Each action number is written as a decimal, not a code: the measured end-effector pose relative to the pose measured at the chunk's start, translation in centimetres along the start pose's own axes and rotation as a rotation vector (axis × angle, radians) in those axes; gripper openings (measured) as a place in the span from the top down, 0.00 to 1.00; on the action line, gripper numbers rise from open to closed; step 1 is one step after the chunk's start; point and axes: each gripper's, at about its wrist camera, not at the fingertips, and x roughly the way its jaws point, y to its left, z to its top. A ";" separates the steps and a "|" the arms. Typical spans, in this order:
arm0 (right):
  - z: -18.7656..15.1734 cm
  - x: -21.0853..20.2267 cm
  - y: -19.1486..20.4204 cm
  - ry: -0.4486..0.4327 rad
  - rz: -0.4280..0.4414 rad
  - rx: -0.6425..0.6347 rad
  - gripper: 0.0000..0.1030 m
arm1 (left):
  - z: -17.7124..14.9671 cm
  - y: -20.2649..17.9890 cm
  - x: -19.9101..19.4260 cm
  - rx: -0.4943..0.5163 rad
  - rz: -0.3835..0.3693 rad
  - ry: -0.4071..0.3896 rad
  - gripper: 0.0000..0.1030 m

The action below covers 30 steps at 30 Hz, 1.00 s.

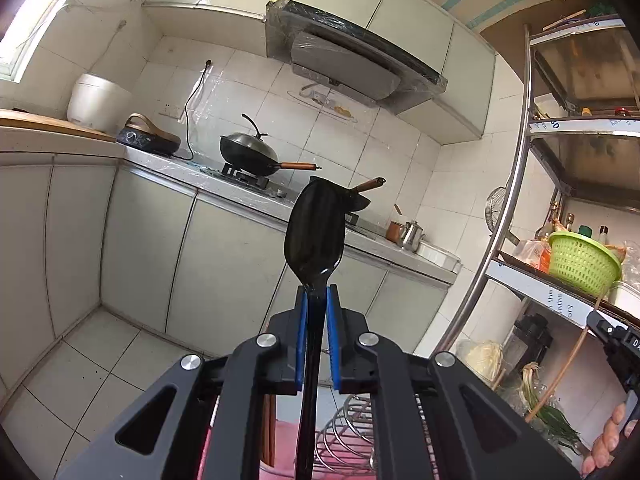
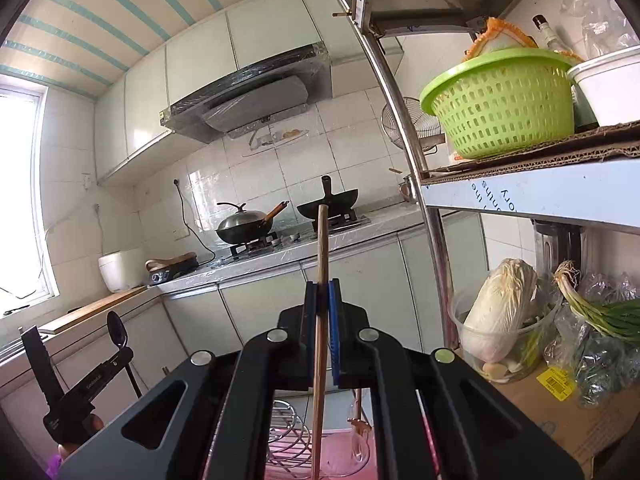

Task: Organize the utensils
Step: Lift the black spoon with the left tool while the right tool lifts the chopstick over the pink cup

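At the centre of each wrist view, the left gripper (image 1: pixel 316 300) clamps a light, slippery black spoon (image 1: pixel 315 228) at its neck, while the right gripper (image 2: pixel 323 300) pinches a thin, stiff wooden chopstick (image 2: pixel 322 248) midway.

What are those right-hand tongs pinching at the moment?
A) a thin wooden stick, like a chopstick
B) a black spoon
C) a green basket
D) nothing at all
A: the right tongs are closed on a thin wooden stick that passes up between their blue pads; the black spoon is in the left tongs instead.
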 end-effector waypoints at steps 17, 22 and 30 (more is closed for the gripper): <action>-2.4 3.2 -0.2 -0.025 -0.070 -0.083 0.94 | -4.3 0.8 3.4 0.074 0.045 -0.069 0.92; -3.5 3.5 -0.3 0.011 -0.059 -0.068 0.94 | -5.2 1.0 2.6 0.068 0.030 -0.063 0.92; -4.8 3.2 -0.7 0.046 -0.055 -0.040 0.94 | -6.6 0.9 1.5 0.066 0.018 -0.038 0.93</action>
